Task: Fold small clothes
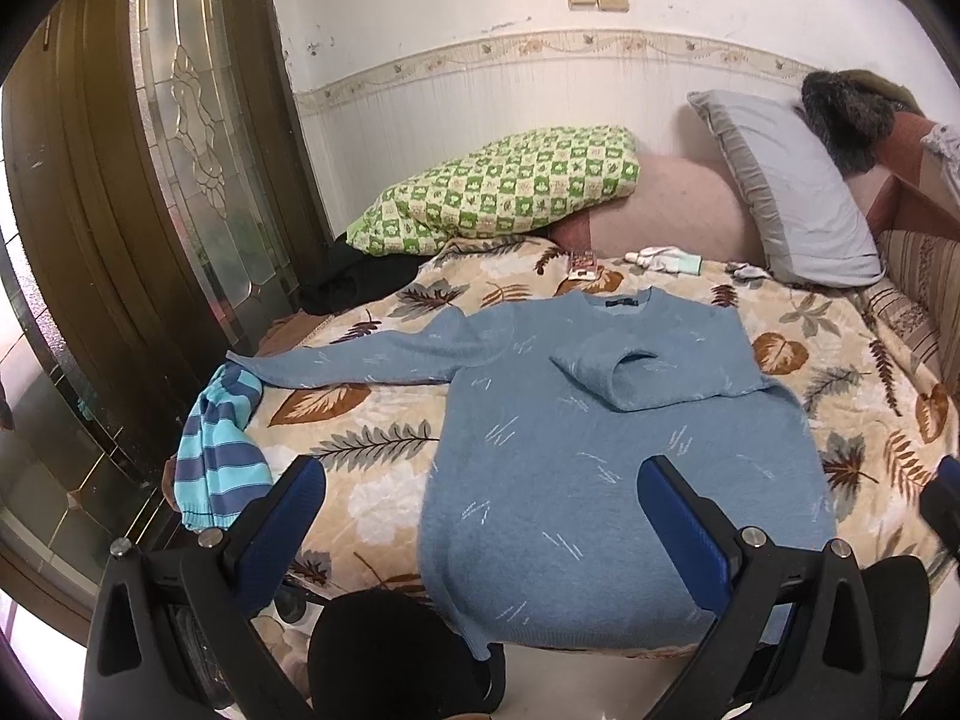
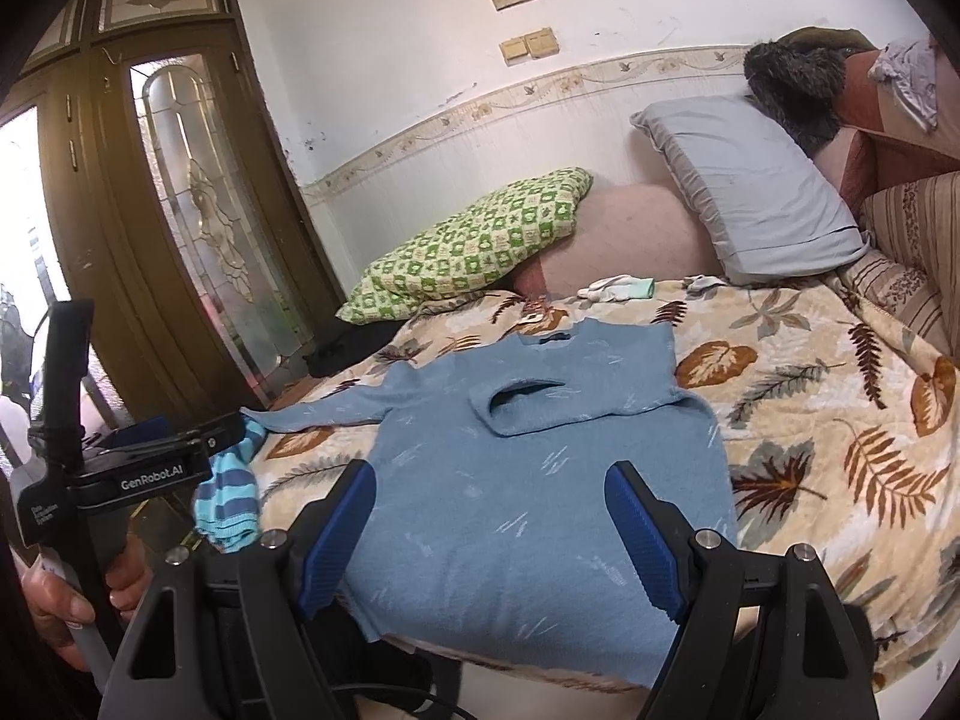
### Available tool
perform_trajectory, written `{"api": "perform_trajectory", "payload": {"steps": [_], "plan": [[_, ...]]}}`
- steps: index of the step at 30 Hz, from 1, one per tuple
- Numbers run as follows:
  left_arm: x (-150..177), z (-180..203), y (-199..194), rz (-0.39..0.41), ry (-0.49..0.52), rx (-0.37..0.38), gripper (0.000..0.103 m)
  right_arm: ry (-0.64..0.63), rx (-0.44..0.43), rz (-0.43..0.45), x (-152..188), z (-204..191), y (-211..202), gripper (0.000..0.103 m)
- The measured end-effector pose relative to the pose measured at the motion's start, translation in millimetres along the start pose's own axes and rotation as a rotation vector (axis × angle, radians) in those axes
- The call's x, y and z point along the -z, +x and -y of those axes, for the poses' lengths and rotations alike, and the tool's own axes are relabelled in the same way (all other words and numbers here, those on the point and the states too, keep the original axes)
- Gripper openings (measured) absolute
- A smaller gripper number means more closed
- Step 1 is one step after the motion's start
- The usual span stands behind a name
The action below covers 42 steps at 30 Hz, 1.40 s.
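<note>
Leaf-print blanket (image 1: 852, 372) covers the bed; blue sweater (image 1: 540, 456) lies flat just ahead of both fingertip pairs, one sleeve already folded across the chest. Remaining sleeve (image 1: 360, 360) should be pinched near the cuff. Left gripper (image 1: 480, 498) and right gripper (image 2: 489, 510) hover spread, grasping nothing

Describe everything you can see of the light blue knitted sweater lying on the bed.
The light blue knitted sweater looks fuzzy, flecked with short pale dashes, with a dark label inside its round neck. It lies flat, front up, on the leaf-patterned blanket, hem hanging over the near bed edge. One sleeve is folded across the chest, its cuff open; the other stretches out sideways toward the striped blue garment. Neither gripper touches it.
</note>
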<state>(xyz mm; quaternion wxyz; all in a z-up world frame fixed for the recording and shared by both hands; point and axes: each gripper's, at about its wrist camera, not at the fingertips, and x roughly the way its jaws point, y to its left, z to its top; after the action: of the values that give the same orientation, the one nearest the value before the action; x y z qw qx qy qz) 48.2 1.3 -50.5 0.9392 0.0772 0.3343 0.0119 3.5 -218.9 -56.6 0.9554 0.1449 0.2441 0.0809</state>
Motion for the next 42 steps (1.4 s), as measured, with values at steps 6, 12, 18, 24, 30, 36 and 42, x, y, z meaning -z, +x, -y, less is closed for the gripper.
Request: {"api": "perform_trajectory", "payload": {"steps": [6,12,18,24,30,36,42], "plan": [[-3.7,10.0,57.6,-0.078,0.032,-0.031,0.103,0.067,0.024,-0.051,-16.1,37.6,46.1,0.082],[-14.6,22.6,110.4,-0.13,0.051,-0.03,0.103,0.081,0.07,-0.085,-36.6,68.9,107.2,0.082],[-28.4,34.9,198.0,-0.246,0.063,-0.004,0.103,0.124,0.116,-0.174,-48.5,104.4,191.9,0.082],[-37.7,28.4,288.0,-0.339,-0.051,-0.038,0.103,0.277,-0.029,-0.279,-54.5,125.9,273.7,0.082],[-61.0,65.4,321.1,-0.324,-0.065,-0.012,0.103,0.361,-0.084,-0.283,-72.1,123.6,328.9,0.082],[-75.8,122.1,345.3,-0.273,0.086,-0.044,0.103,0.499,-0.028,-0.269,-66.0,175.7,336.0,0.082],[-81.4,140.1,373.7,-0.262,0.171,-0.186,0.103,0.76,-0.212,-0.288,-53.6,216.5,345.5,0.081]]}}
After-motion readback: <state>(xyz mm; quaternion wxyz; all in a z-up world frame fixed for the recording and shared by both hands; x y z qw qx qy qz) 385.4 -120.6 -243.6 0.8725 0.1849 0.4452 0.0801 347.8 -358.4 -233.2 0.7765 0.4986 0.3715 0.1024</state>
